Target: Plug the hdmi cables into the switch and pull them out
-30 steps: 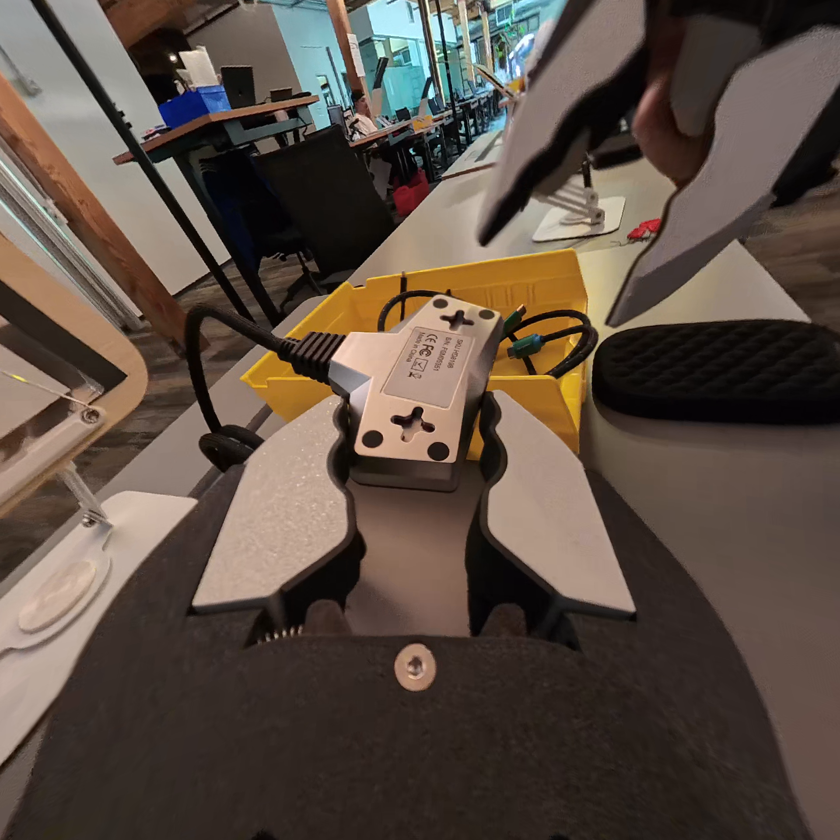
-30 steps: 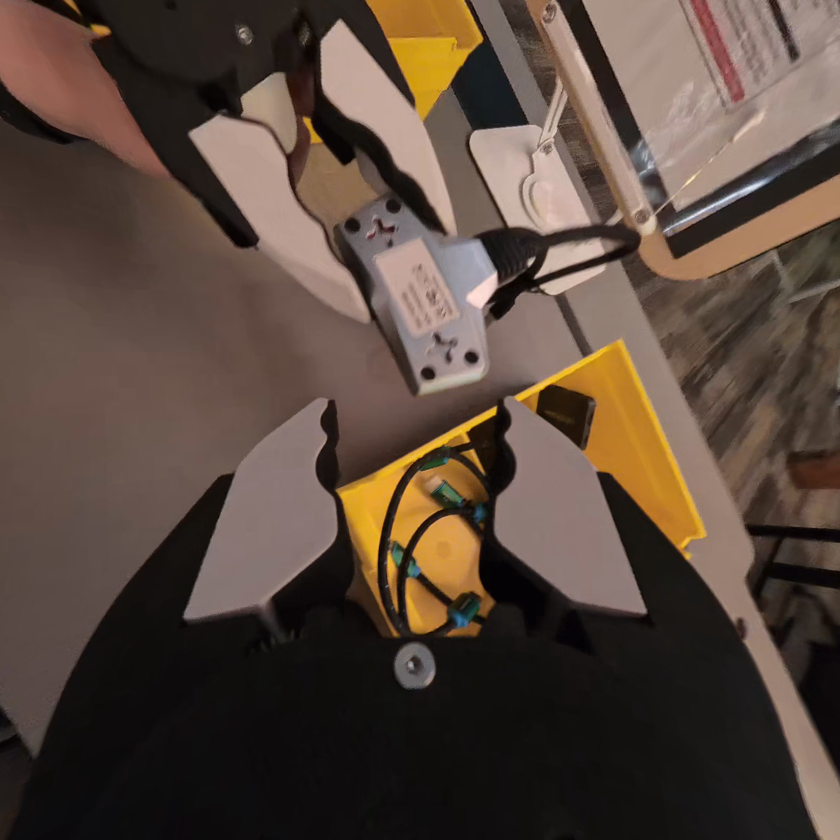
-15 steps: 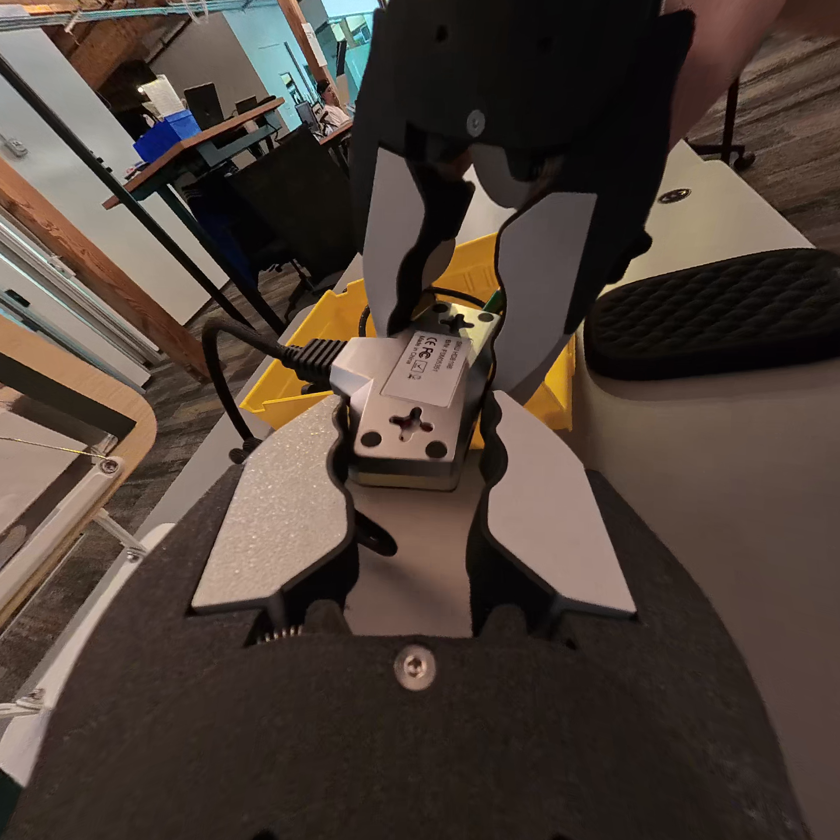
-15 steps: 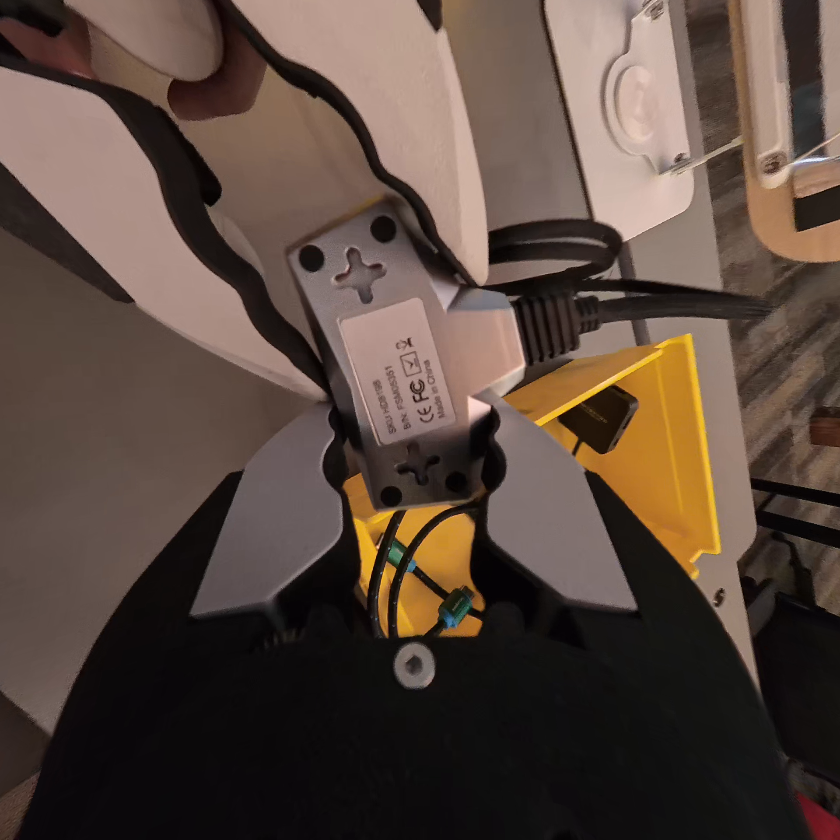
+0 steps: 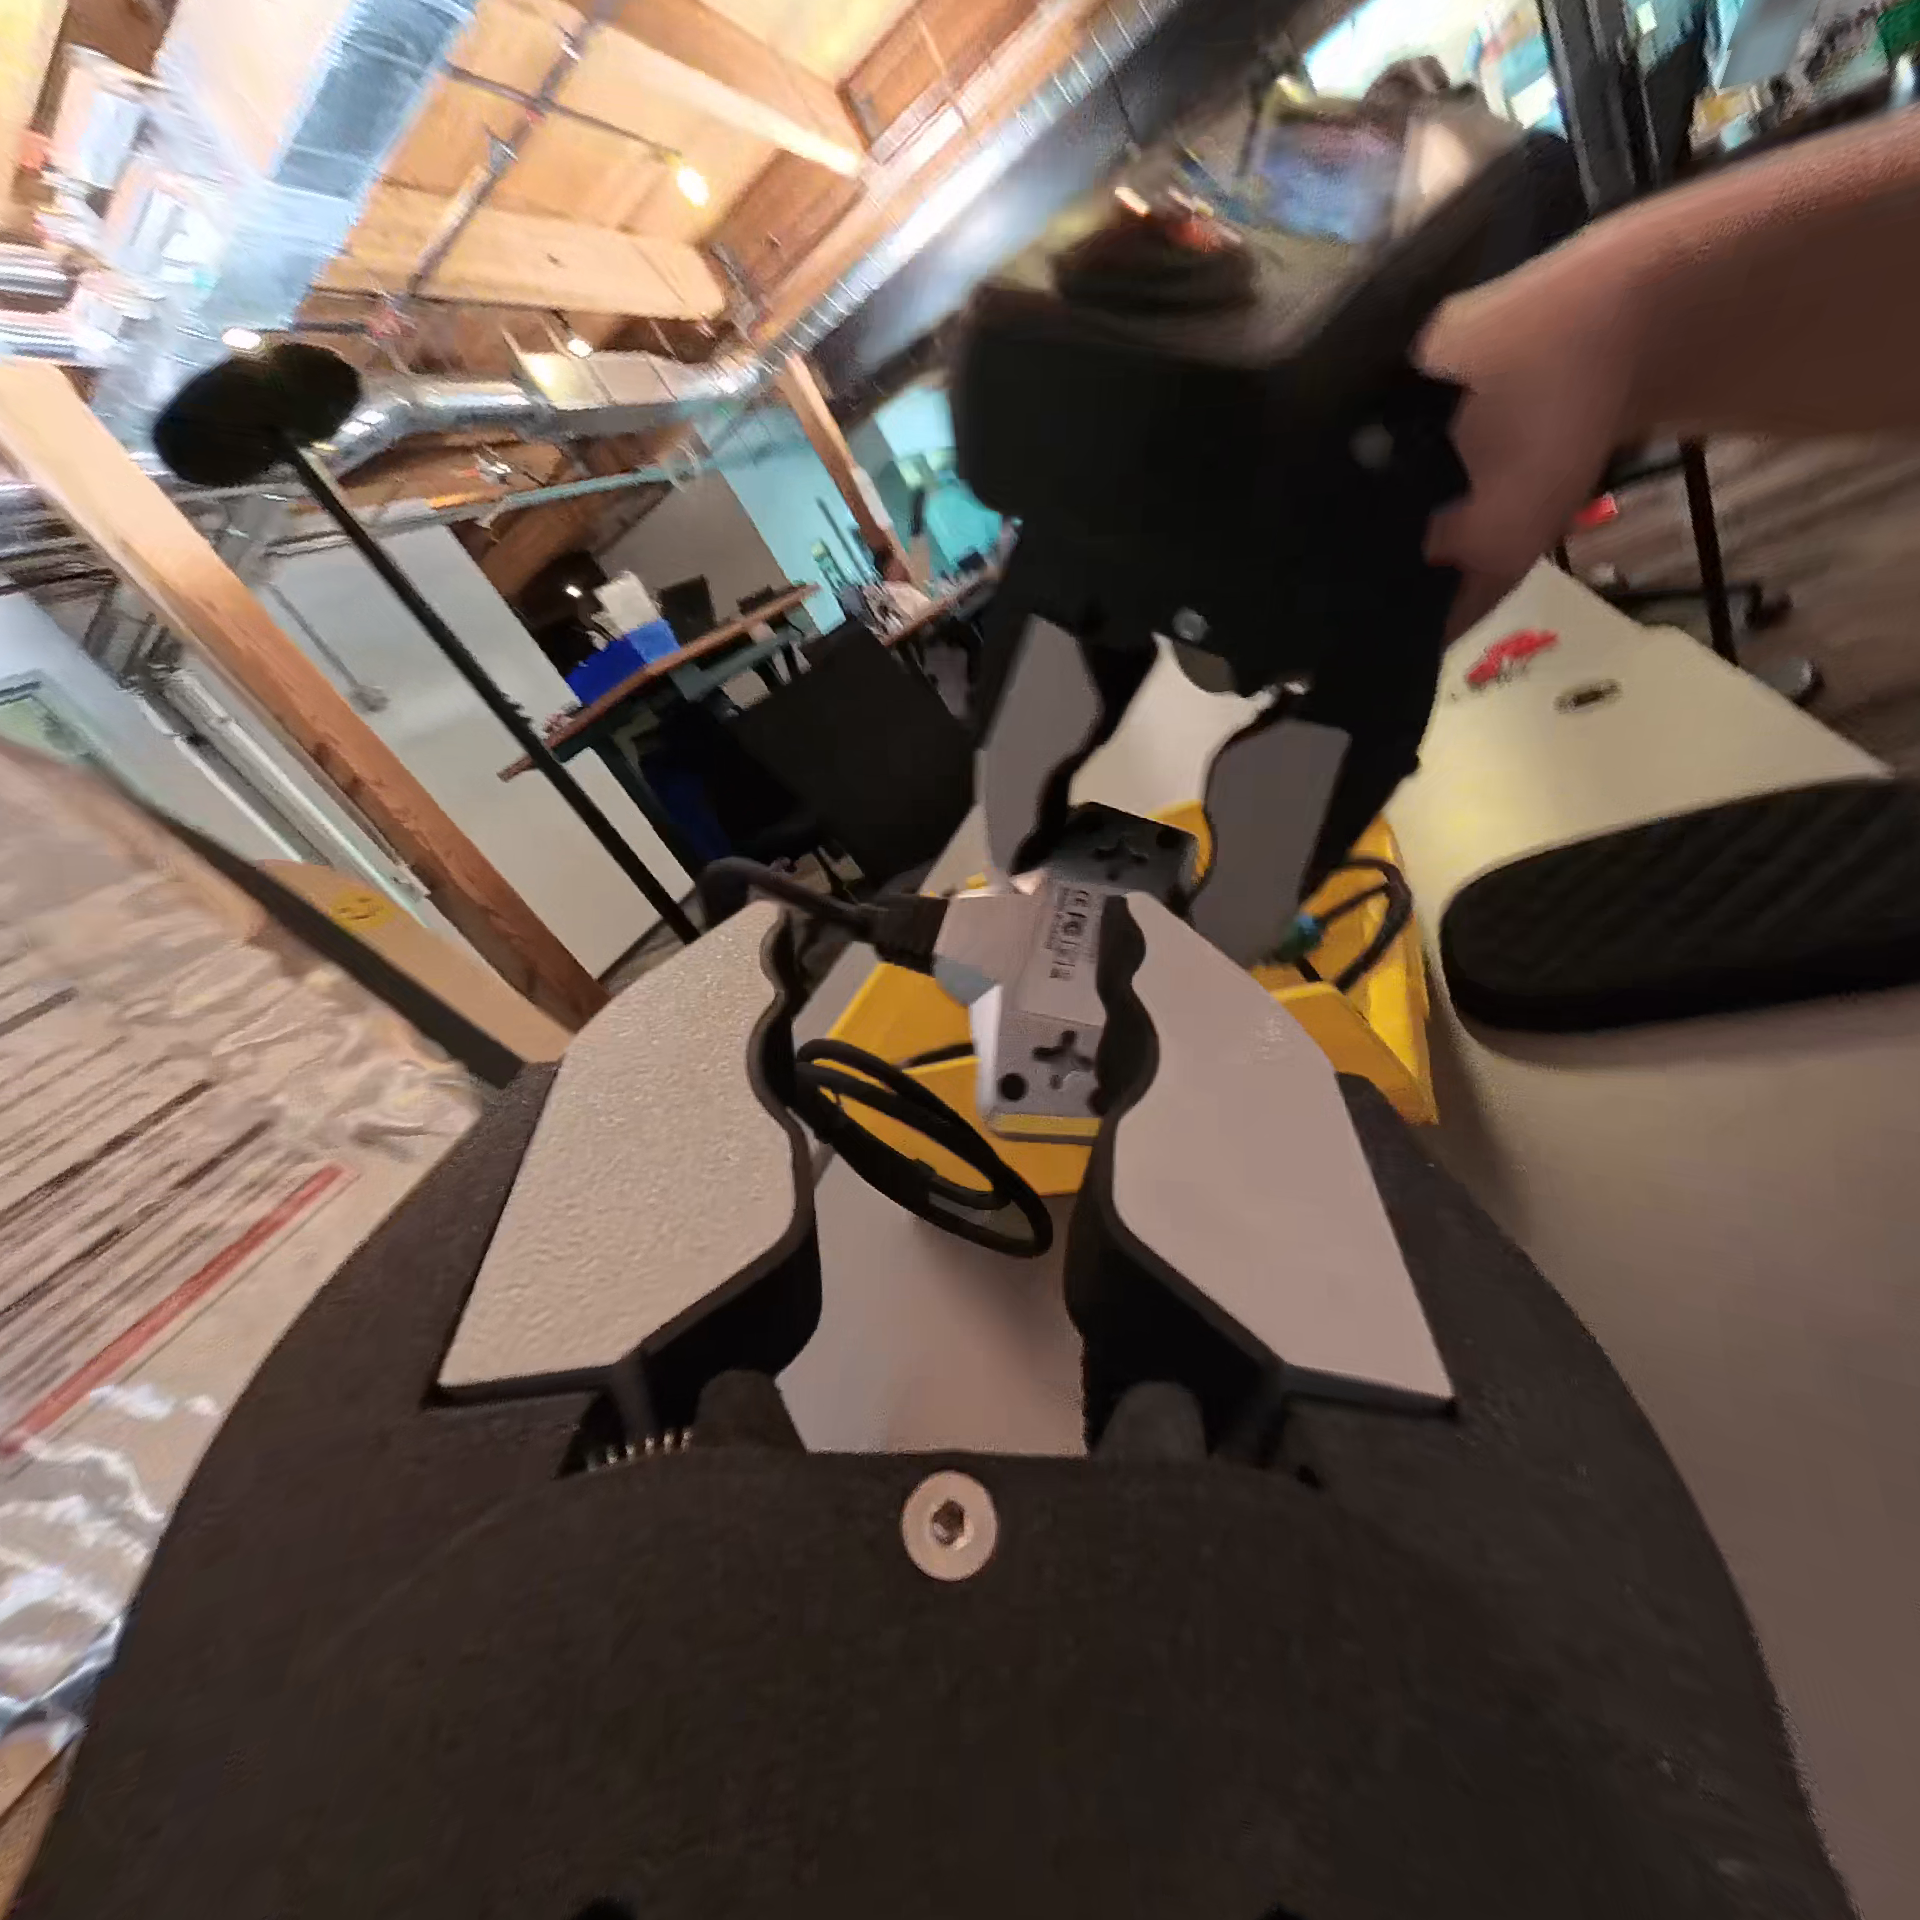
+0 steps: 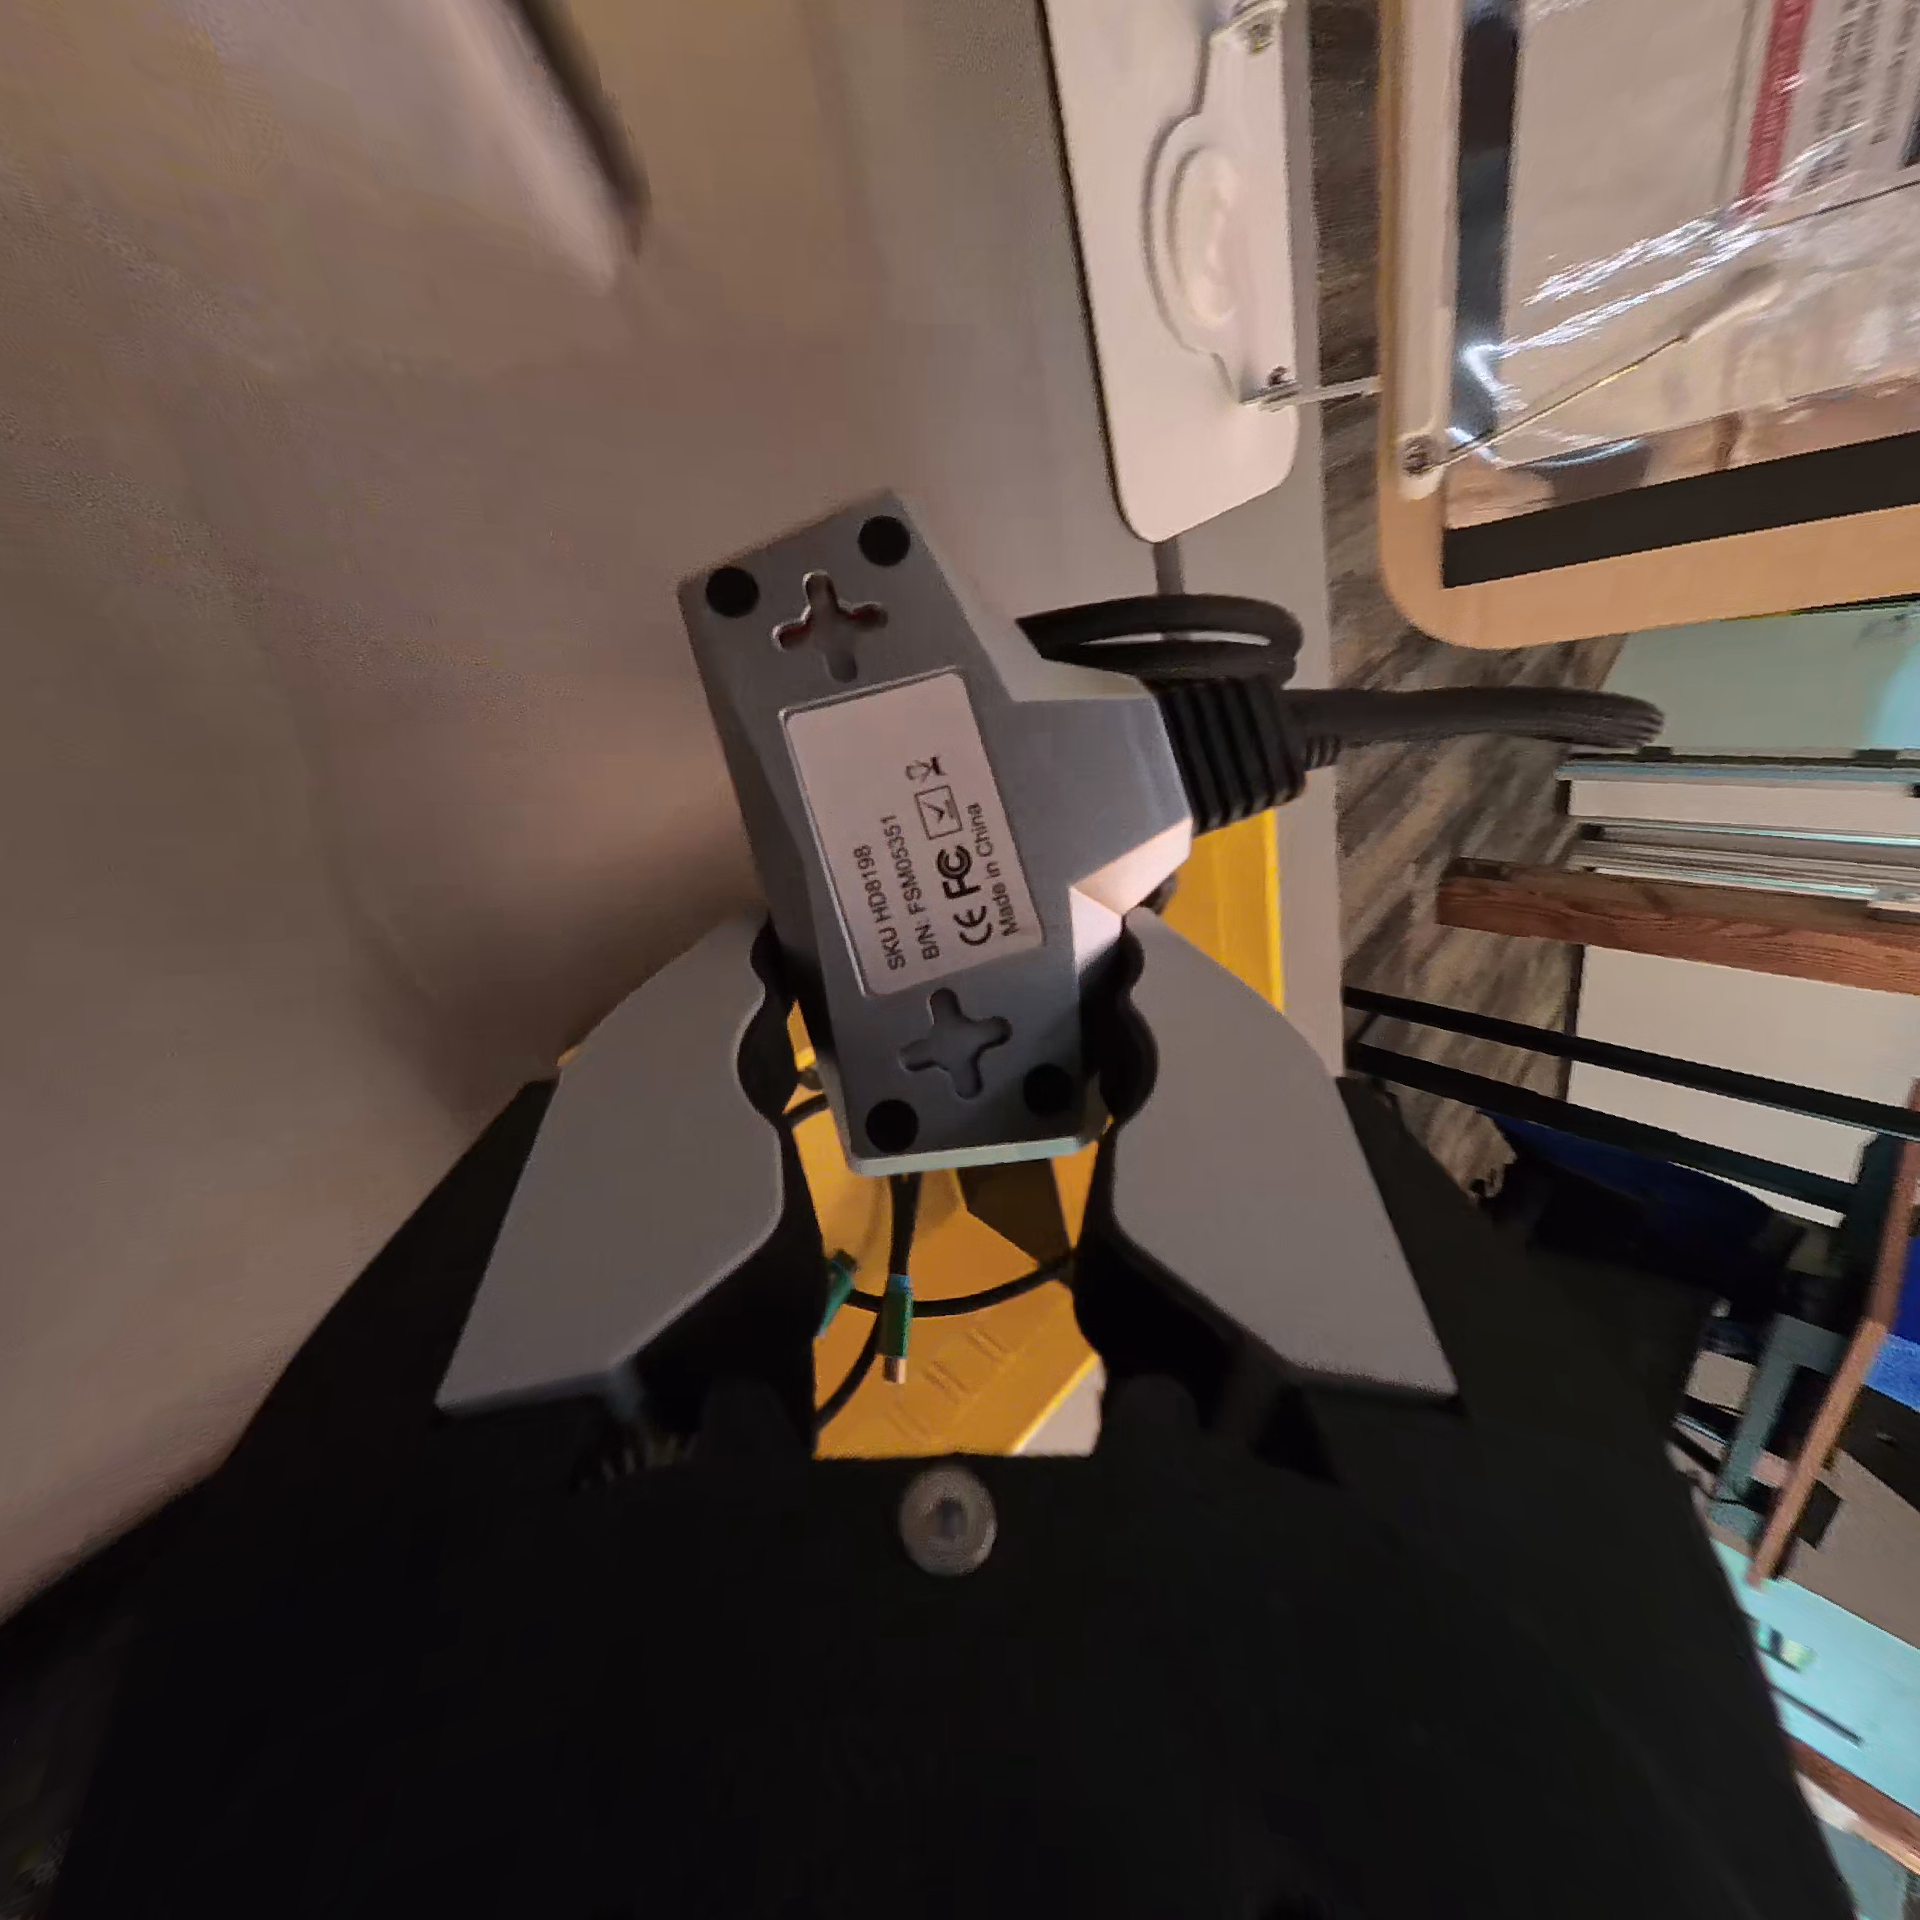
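Observation:
The grey HDMI switch (image 6: 914,862) lies underside up, its label showing, with its near end between my right gripper's (image 6: 948,987) fingers, which are shut on it. It hangs in the air over the yellow bin (image 6: 1242,894). In the left wrist view the right gripper (image 5: 1127,883) holds the switch (image 5: 1049,997) from the far side. My left gripper (image 5: 951,935) is open and empty; the switch shows just beyond its right fingertip. The switch's thick black cable (image 5: 914,1164) loops down to the table. Thin black cables with green plugs (image 6: 899,1309) lie in the bin.
A black padded wrist rest (image 5: 1683,904) lies on the table right of the yellow bin (image 5: 1340,1029). A white stand base (image 6: 1195,260) and a framed sign (image 6: 1662,312) stand at the table's edge. A person's hand (image 5: 1538,416) grips the right gripper. The left gripper's tips are roughly 11 centimetres from the right gripper's.
The right gripper came down onto the far end of the switch and closed on it. The left gripper let go and drew back. The switch is now lifted over the bin.

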Demonstrator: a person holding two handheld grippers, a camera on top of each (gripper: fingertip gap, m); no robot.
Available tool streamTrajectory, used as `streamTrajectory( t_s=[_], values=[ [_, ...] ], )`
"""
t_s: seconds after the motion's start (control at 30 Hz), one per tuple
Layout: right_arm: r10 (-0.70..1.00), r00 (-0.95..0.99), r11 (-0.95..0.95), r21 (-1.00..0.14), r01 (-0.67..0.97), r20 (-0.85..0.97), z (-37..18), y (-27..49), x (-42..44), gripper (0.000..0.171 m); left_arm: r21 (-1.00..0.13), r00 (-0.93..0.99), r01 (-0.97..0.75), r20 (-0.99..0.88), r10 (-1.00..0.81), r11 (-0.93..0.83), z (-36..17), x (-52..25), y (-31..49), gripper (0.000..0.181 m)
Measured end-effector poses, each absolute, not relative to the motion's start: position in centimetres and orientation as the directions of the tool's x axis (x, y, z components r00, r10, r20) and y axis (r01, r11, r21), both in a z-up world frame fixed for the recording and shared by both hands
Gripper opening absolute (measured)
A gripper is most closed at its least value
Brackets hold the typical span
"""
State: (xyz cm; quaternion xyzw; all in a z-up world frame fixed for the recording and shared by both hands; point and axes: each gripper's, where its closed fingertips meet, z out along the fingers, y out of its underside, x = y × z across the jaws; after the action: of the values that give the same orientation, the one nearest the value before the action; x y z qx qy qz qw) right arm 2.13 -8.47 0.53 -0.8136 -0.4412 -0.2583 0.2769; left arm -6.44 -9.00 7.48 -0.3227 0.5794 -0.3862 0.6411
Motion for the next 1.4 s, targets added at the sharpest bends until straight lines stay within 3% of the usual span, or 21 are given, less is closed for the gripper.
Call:
streamTrajectory(
  t_s=[0.03, 0.27, 0.47, 0.6, 0.77, 1.07, 1.23, 1.4],
  values=[
    [0.567, 0.469, -0.455, -0.217, 0.864, 0.677, 1.1, -8.3, 2.2, 0.058, -0.871, 0.053, 0.147, -0.466, -0.883, 0.469, 8.4, -7.2, -8.2, 0.054],
    [0.455, 0.532, -0.449, -0.332, 0.830, 0.714, 8.4, -7.3, 2.8, 0.058, -0.876, 0.127, 0.235, -0.403, -0.906, 0.422, 11.7, -10.8, -5.7, 0.048],
    [0.346, 0.725, -0.540, -0.505, 0.673, 0.596, 13.1, -7.4, 6.1, 0.058, -0.872, 0.121, 0.221, -0.420, -0.899, 0.437, 12.0, -10.9, -5.9, 0.047],
    [0.287, 0.806, -0.630, -0.532, 0.566, 0.518, 12.2, -7.0, 8.8, 0.057, -0.871, 0.110, 0.197, -0.436, -0.893, 0.449, 11.7, -10.5, -6.1, 0.045],
    [0.184, 0.924, -0.775, -0.529, 0.347, 0.336, 6.6, -5.5, 12.1, 0.058, -0.885, 0.095, 0.156, -0.429, -0.898, 0.439, 11.0, -10.0, -5.9, 0.045],
    [-0.041, 0.998, -0.905, -0.424, -0.019, 0.043, -2.5, -2.0, 16.2, 0.059, -0.907, 0.062, 0.100, -0.405, -0.912, 0.409, 9.7, -9.4, -5.3, 0.044],
    [-0.057, 0.992, -0.943, -0.332, -0.015, 0.115, -4.7, -0.3, 17.2, 0.058, -0.909, 0.052, 0.074, -0.408, -0.912, 0.411, 9.1, -8.9, -5.2, 0.044],
    [0.020, 0.956, -0.997, -0.067, 0.041, 0.291, -7.8, -1.6, 18.0, 0.058, -0.906, 0.040, 0.054, -0.418, -0.907, 0.420, 8.5, -8.5, -5.3, 0.044]
  ],
)
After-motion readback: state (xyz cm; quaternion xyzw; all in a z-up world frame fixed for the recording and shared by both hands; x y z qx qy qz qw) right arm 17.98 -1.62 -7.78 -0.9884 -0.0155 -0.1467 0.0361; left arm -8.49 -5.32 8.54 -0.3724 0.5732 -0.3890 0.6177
